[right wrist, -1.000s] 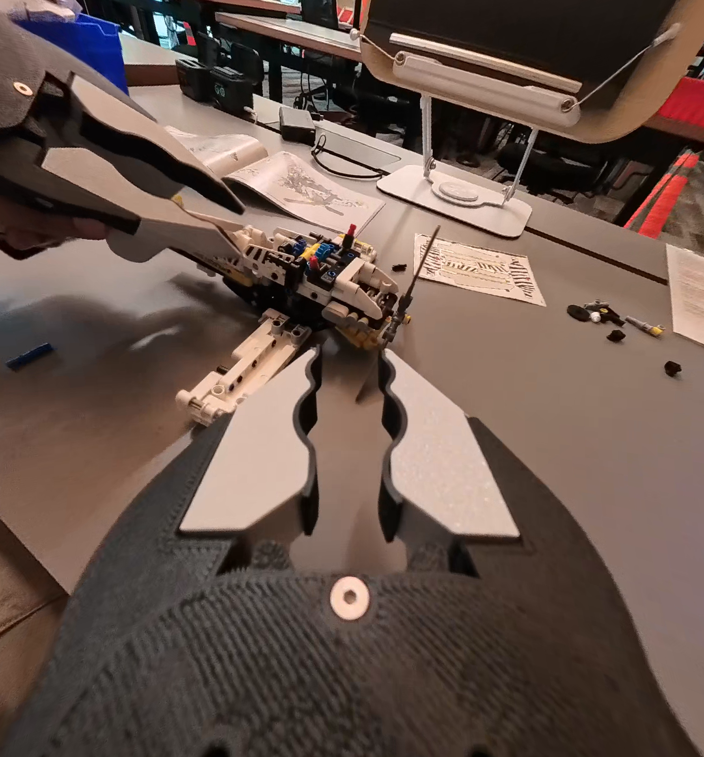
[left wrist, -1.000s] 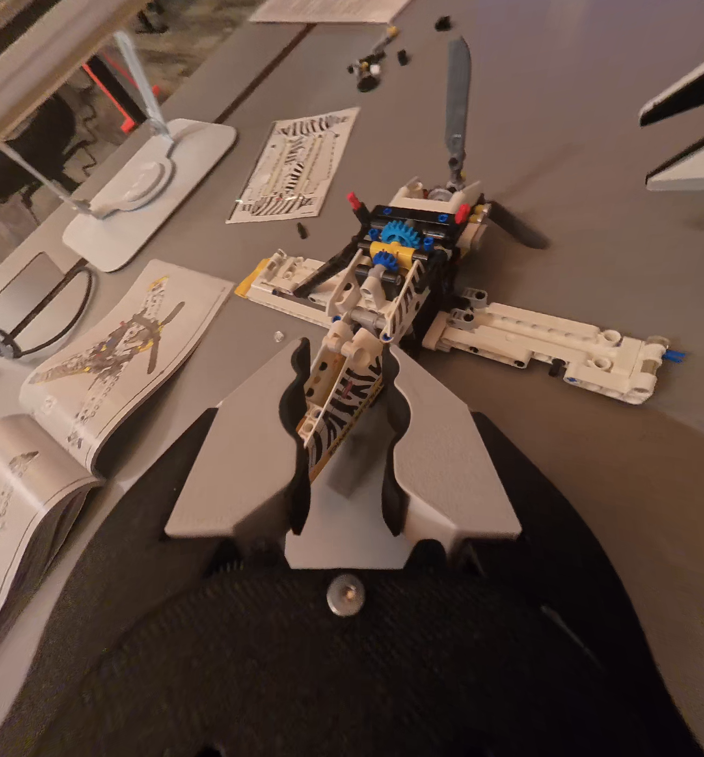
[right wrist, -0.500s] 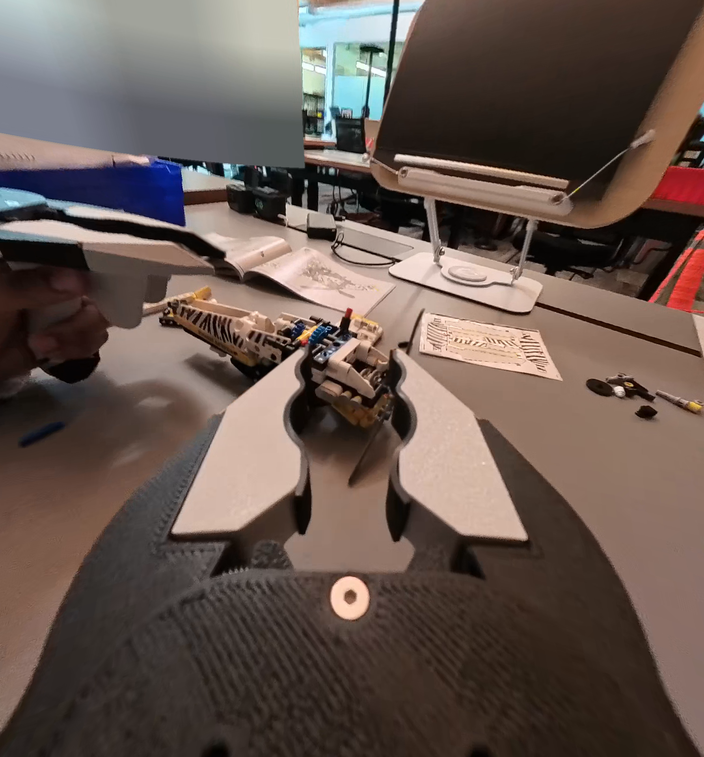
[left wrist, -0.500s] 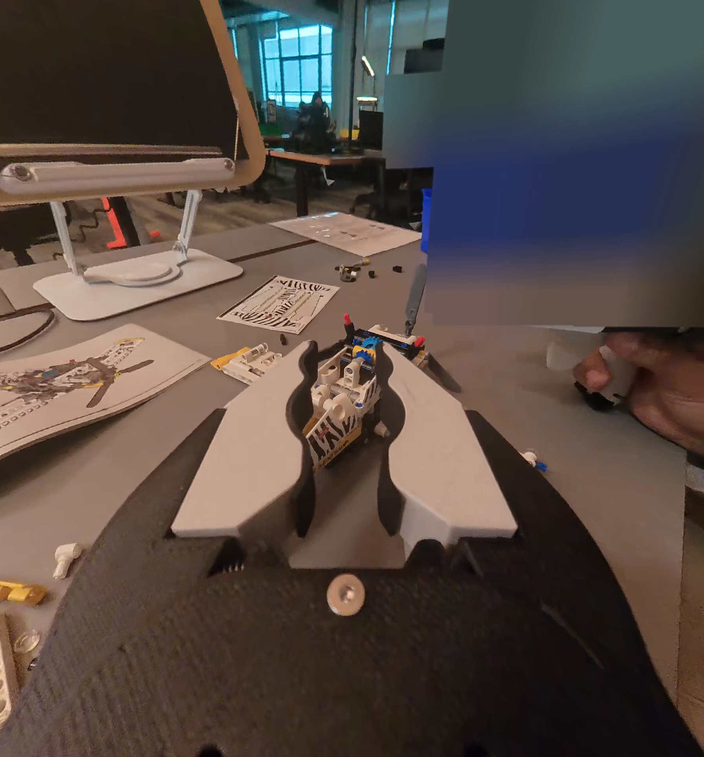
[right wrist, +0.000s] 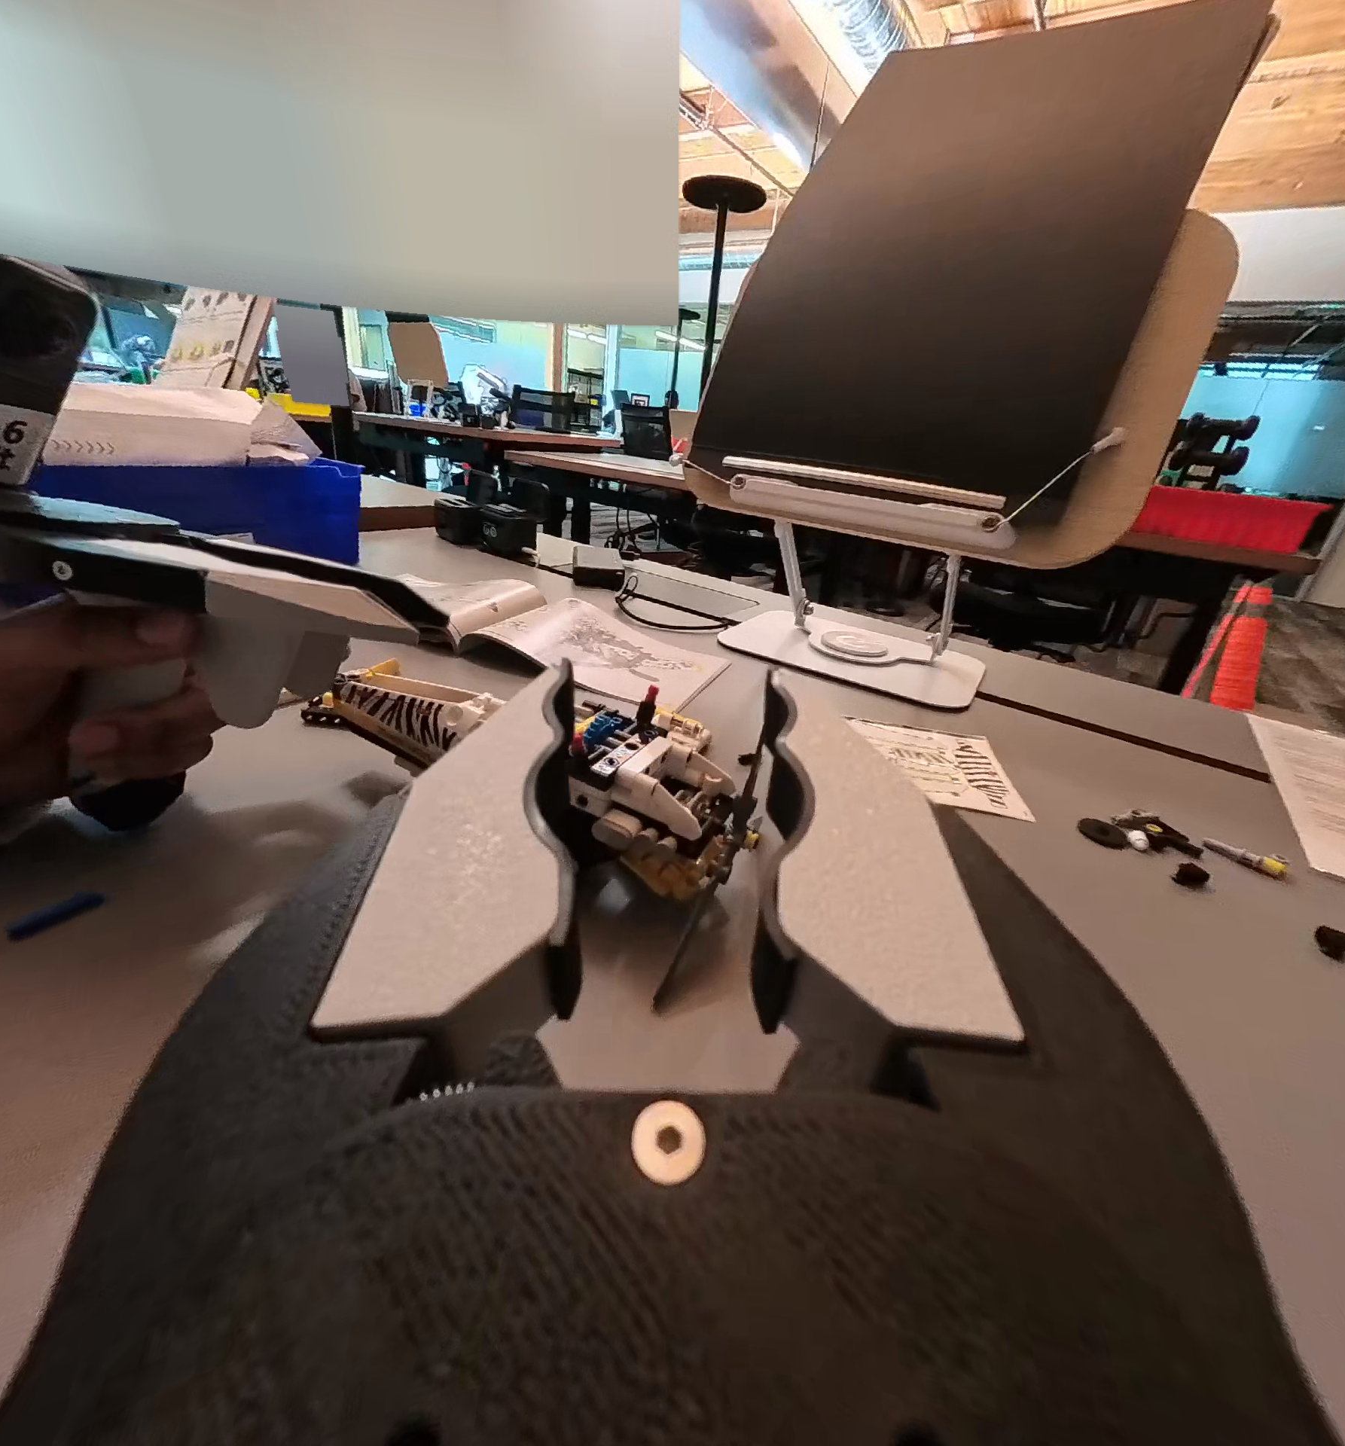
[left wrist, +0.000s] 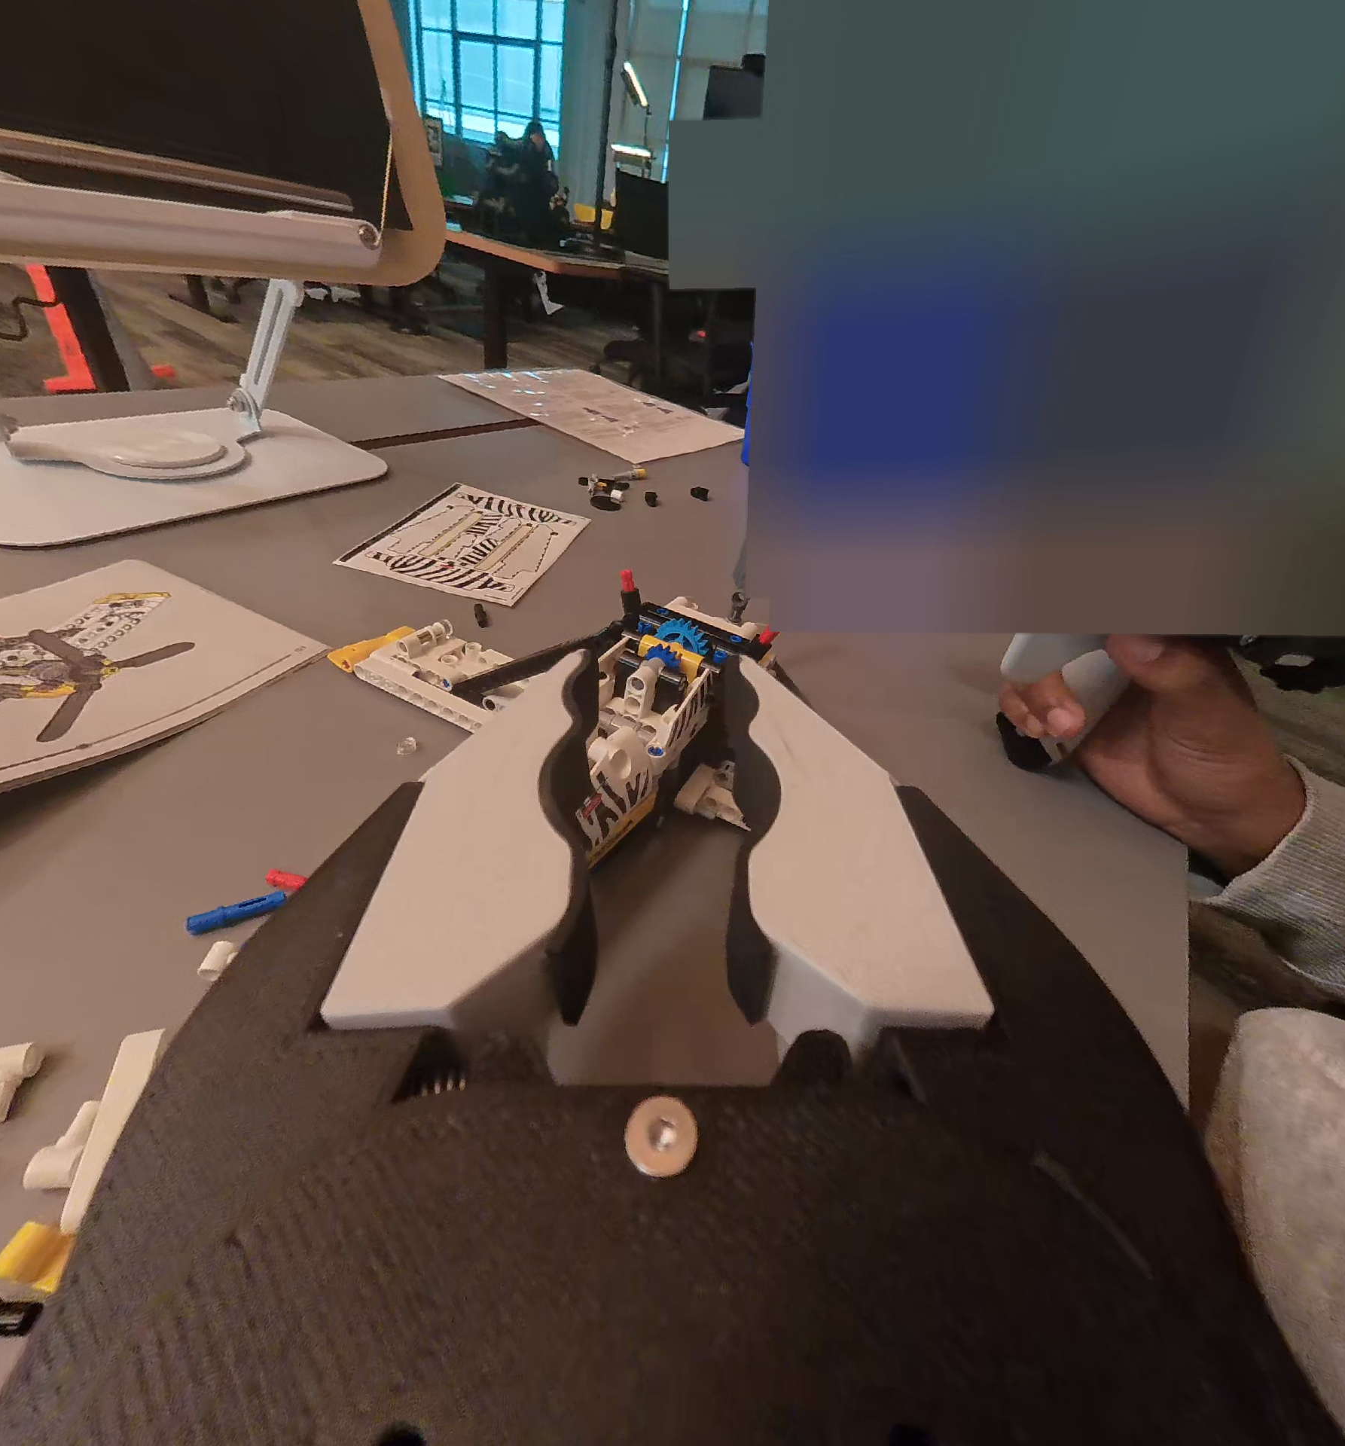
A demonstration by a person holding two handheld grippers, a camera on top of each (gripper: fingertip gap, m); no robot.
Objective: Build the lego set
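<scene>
Model (left wrist: pixel 646 728) on tabletop (left wrist: pixel 184 821), framed between fingers of both grippers. Left gripper (left wrist: pixel 658 688) spread at tail, right gripper (right wrist: pixel 665 708) spread at nose: likely lining up to steady it.

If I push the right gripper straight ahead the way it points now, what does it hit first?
Most likely the nose of the lego plane: it sits between the open fingers of the right gripper, with the grey propeller blade nearest the palm. Depth is unclear, so the blade may touch first.
</scene>
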